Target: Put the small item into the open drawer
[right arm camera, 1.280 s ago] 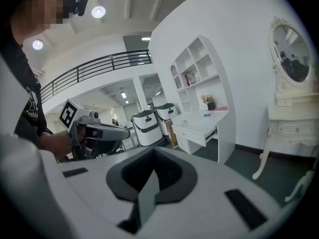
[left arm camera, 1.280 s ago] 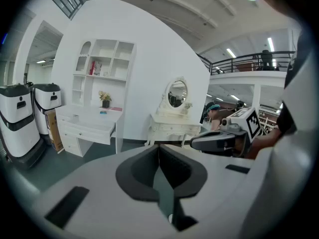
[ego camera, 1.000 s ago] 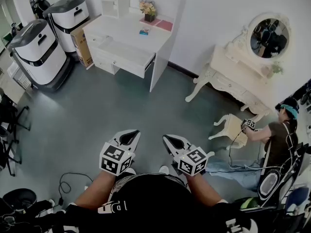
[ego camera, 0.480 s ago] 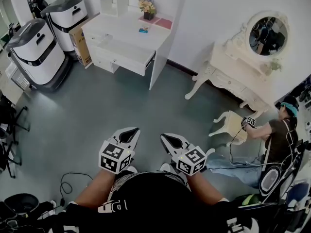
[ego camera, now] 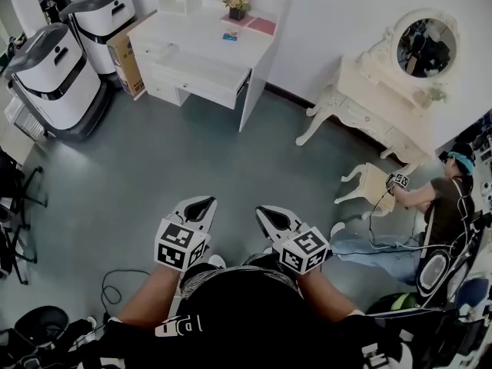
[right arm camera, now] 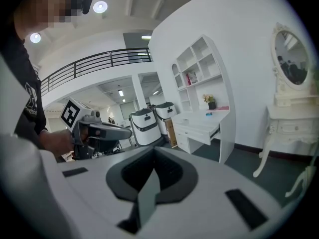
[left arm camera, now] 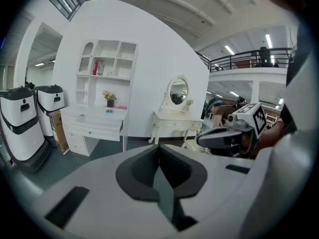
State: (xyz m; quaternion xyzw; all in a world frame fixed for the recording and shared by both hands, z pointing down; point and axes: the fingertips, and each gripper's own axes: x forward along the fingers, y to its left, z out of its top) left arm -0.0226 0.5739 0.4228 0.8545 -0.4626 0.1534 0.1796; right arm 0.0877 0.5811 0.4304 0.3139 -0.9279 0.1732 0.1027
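At the bottom centre of the head view, the left gripper (ego camera: pixel 198 204) and the right gripper (ego camera: pixel 270 214) are hovering side by side over the grey floor (ego camera: pixel 154 160). Each is keeping its jaws pressed together, gripping nothing. Toward the upper left, the white desk (ego camera: pixel 196 33) is standing with its drawer (ego camera: pixel 204 69) pulled open. The small blue item (ego camera: pixel 229 36) is lying on the desktop, just above the drawer in the frame.
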